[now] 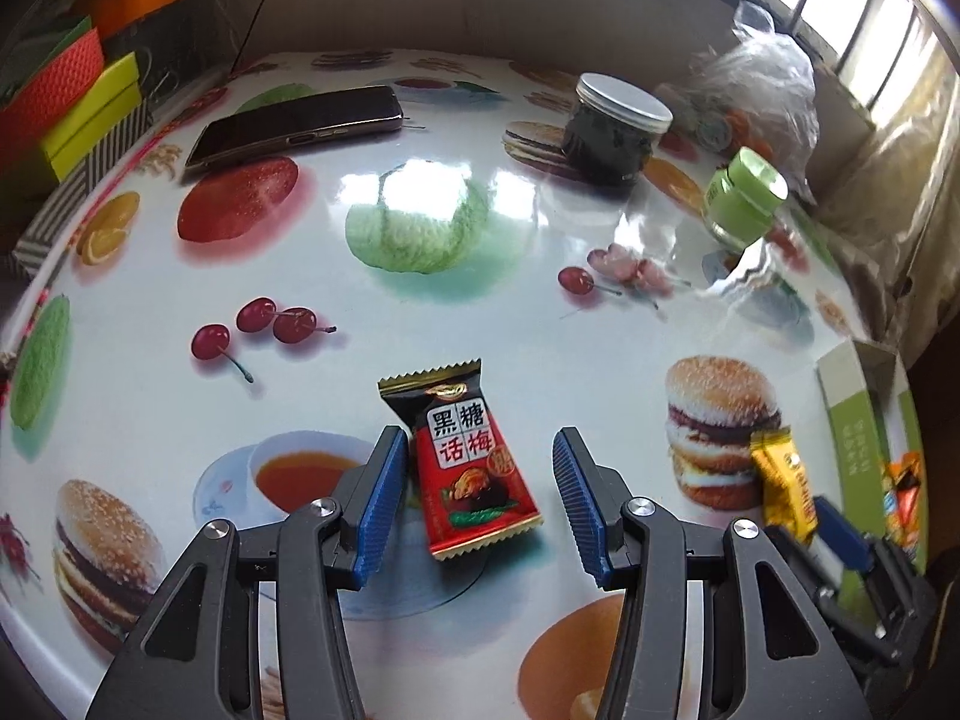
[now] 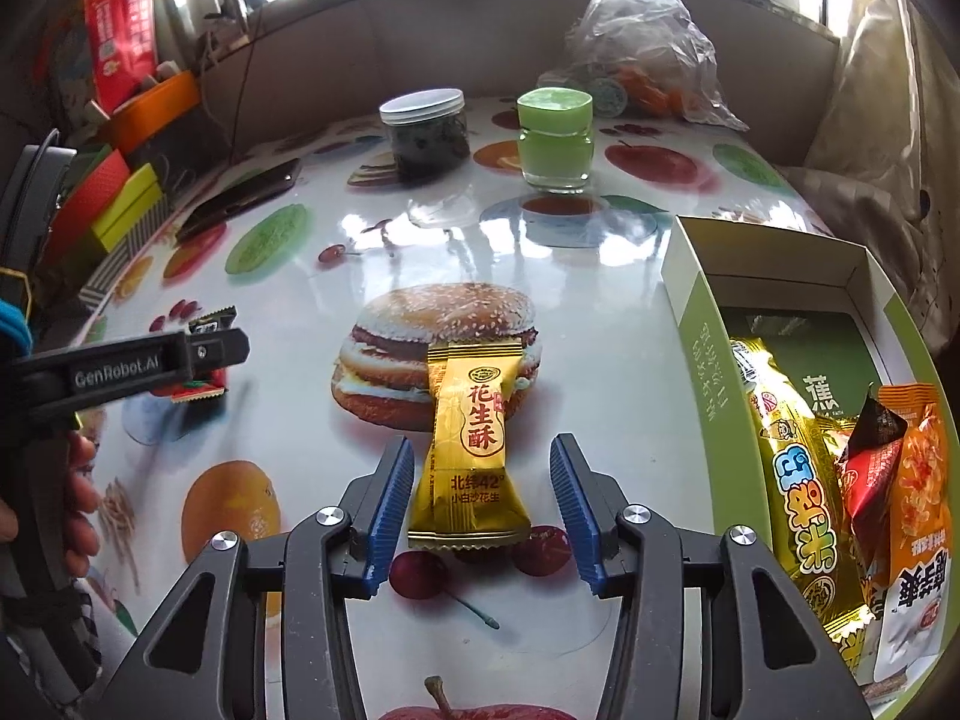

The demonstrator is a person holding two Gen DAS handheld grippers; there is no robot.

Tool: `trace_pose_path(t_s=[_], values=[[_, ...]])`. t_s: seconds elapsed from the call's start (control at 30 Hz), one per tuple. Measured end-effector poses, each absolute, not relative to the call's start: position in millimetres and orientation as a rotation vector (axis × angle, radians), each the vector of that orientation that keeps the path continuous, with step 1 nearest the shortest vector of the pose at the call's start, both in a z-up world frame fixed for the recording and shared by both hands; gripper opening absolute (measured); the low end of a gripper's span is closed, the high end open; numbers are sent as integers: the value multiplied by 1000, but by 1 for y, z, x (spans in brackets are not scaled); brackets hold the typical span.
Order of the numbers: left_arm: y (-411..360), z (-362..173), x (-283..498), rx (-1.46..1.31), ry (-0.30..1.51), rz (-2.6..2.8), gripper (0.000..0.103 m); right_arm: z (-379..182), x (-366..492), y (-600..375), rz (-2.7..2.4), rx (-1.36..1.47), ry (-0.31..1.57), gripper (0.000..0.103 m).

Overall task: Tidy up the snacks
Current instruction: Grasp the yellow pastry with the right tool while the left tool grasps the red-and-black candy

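- Glossy food-print tablecloth (image 2: 540,252) covers the whole table, with a green-and-white open box (image 2: 696,324) on its right side already holding a few snack packets
- Your right gripper (image 2: 482,504) has its jaws spread with the gold peanut-crisp candy (image 2: 468,450) lying flat on the cloth between them; neither pad presses on it, so it's released, not grabbed
- That candy's long axis runs straight away from you, lined up with the fingers, so closing would squeeze it across its narrow width
- The box sits just to the right of that gripper, so the right hand is the nearer one for dropping it in
- Your left gripper (image 1: 474,498) is spread too, straddling the red-and-black plum candy (image 1: 474,468), which lies a bit slanted and hugs the left pad (image 1: 381,498); I can't tell if it actually touches
- Both grippers tilt steeply down at the table, so I'd guess you just close and lift from here
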State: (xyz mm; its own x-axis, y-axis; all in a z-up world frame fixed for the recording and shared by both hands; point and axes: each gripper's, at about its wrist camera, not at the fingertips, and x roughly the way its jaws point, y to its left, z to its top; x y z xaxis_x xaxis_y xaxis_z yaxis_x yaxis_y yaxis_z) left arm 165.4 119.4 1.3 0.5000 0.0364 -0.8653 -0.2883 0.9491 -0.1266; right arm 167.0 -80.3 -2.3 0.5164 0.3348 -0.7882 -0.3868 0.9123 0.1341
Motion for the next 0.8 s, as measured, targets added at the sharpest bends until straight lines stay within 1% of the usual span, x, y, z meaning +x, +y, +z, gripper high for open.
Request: trace_pose_path(t_s=[0.2,0.23,0.27,0.33,0.43,0.53,0.8], values=[[127,1,158,-296,1004,199,51,-3,167,-82,412,-60,926,47],[129,1,157,-298,999,199,48,-3,166,-83,411,-60,926,47],[129,1,156,-294,998,207,42,-3,166,-83,408,-58,926,47],[131,1,154,-285,994,220,36,-3,166,-84,404,-56,925,45],[135,1,152,-298,989,216,32,-3,166,-85,395,-54,924,42],[135,1,150,-302,989,216,31,-2,165,-85,389,-57,924,38],[133,1,146,-302,987,208,28,-2,164,-88,385,-49,919,34]])
